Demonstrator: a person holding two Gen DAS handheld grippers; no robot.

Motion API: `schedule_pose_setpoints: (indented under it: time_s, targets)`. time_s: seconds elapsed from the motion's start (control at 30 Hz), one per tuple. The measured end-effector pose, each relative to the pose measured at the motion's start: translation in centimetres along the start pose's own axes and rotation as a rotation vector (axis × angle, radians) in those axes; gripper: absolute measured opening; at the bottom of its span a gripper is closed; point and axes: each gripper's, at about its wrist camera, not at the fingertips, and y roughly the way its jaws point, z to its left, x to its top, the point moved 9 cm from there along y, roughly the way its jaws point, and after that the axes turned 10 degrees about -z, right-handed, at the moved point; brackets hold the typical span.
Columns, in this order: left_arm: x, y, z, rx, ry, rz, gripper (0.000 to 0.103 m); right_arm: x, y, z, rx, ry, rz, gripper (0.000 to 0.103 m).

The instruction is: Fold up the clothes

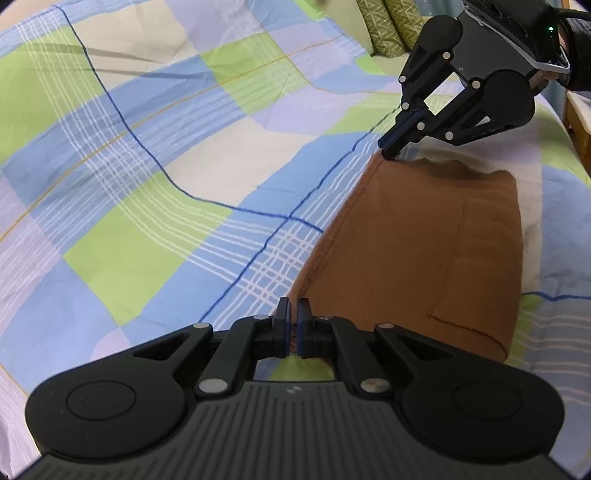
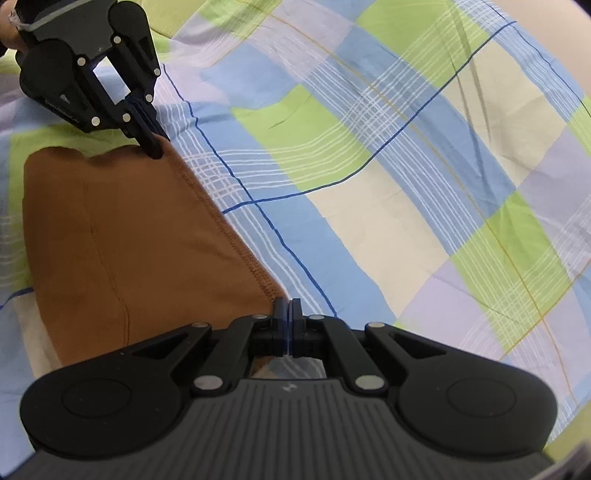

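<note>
A brown garment (image 1: 417,251) lies folded on a plaid bedsheet (image 1: 147,155), with a stitched hem along its left edge and a pocket seam. My left gripper (image 1: 293,314) is shut on the near corner of that hem. My right gripper (image 1: 389,149) is shut on the far corner of the same edge. In the right wrist view the brown garment (image 2: 129,240) lies to the left, my right gripper (image 2: 286,314) pinches its near corner, and my left gripper (image 2: 157,149) pinches the far corner.
The plaid bedsheet (image 2: 369,166) in green, blue, lilac and cream spreads wide beside the garment. Green patterned cushions (image 1: 391,26) stand at the far edge. A wooden frame piece (image 1: 580,118) shows at the right.
</note>
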Motion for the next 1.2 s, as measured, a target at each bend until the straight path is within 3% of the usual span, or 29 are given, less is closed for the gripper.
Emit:
schedule_pose_setpoints:
  time_s: [0.1,0.13,0.23,0.3,0.4,0.5,0.63,0.77,0.87,1.07,1.2]
  targets:
    - [-0.3,0.2,0.0,0.010,-0.001,0.004,0.003,-0.5,1.1,0.1,0.008,0.021,0.012,0.000]
    - [-0.3,0.3,0.2,0.018,-0.010,0.004,0.012,-0.7,1.2,0.0,0.006,0.045,0.007,0.000]
    - [-0.6,0.2,1.2,0.044,-0.046,0.005,0.019,-0.9,1.1,-0.7,-0.002,0.100,-0.009,0.000]
    - [-0.7,0.0,1.9,0.073,-0.056,0.007,0.030,-1.5,0.9,-1.6,-0.052,0.126,0.005,0.001]
    - [-0.8,-1.1,3.4,0.125,-0.071,0.007,0.030,-2.5,-0.6,-3.2,-0.150,0.170,0.032,0.001]
    - [-0.4,-2.8,3.9,0.131,-0.093,-0.027,0.030,-2.2,-4.1,-3.4,-0.171,0.271,-0.022,0.005]
    - [-0.2,-4.9,1.9,0.114,0.020,-0.074,0.035,-2.0,-7.8,-1.8,-0.184,0.312,-0.071,0.006]
    - [-1.2,-5.5,0.4,0.101,0.069,-0.052,0.037,-0.1,-9.7,3.6,-0.150,0.255,-0.081,0.009]
    - [-1.9,-6.2,-0.1,0.101,0.057,-0.047,0.038,2.5,-9.6,8.9,-0.109,0.135,-0.089,0.028]
    - [-2.9,-8.2,-0.1,0.112,0.004,-0.072,0.042,5.9,-6.1,14.7,-0.037,-0.038,-0.049,0.031]
    - [-4.0,-9.6,0.6,0.111,-0.032,-0.097,0.043,7.5,-3.6,16.8,-0.079,-0.198,-0.005,0.032]
